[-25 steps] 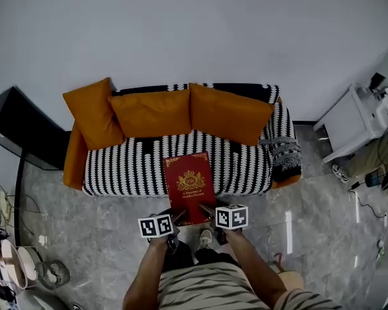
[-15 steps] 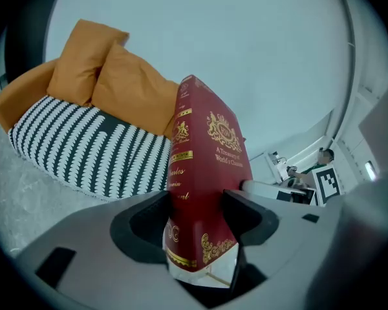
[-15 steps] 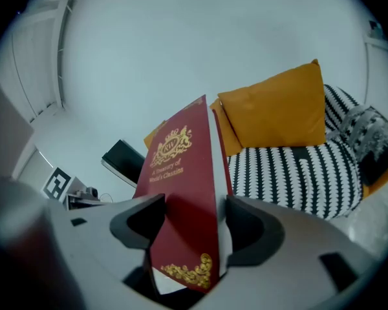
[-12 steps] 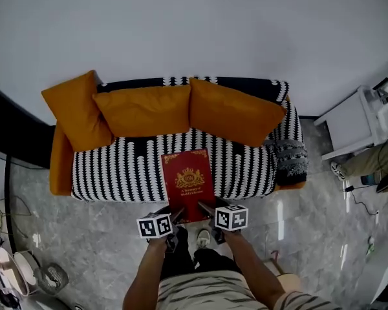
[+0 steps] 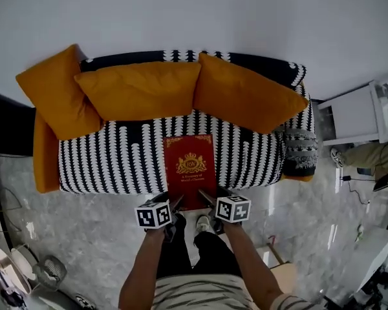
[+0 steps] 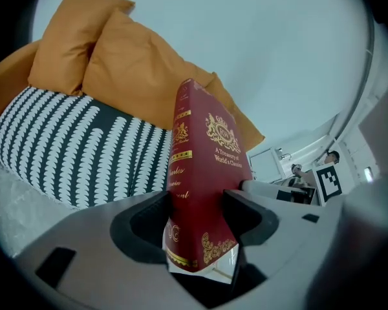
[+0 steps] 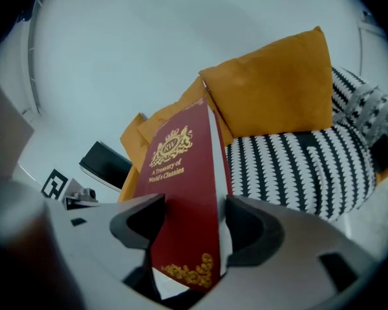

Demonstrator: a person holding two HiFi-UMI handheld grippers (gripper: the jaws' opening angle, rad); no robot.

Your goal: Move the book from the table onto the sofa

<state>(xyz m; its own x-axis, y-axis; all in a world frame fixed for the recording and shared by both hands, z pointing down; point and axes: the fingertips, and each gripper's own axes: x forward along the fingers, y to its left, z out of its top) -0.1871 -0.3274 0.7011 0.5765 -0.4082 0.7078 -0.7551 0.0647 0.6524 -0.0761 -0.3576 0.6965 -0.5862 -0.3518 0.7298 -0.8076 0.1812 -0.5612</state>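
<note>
Pretty far along here, I'd say. The book (image 5: 191, 170) is nowhere near any bench (none shows in any view). It's up at the sofa (image 5: 110, 166), held from both sides.

The left claw (image 5: 174, 205) is clamped on the near left corner of the book and the right claw (image 5: 205, 200) on the near right corner. Both gripper views back that up. In the left one the red book (image 6: 204, 192) stands on edge right between the two jaws of the left claw (image 6: 197, 208), with both pressed against it. It's the same story in the right gripper view: book (image 7: 181, 192) pinched in the right claw (image 7: 189, 215), cover facing the camera.

From the head view, the far part of the book lies over the sofa at about the middle of its front edge. The near end sticks out past that edge over the floor (image 5: 97, 237), toward the person. It's well short of the orange cushions (image 5: 139, 89) along the back edge. I honestly can't tell if the book is touching the sofa or just floating above it.

So my read is that the carry is basically done. What's left is getting the whole book down flat on the sofa, probably a bit further in from the front edge so it doesn't tip off, then opening both claws and backing out.
</note>
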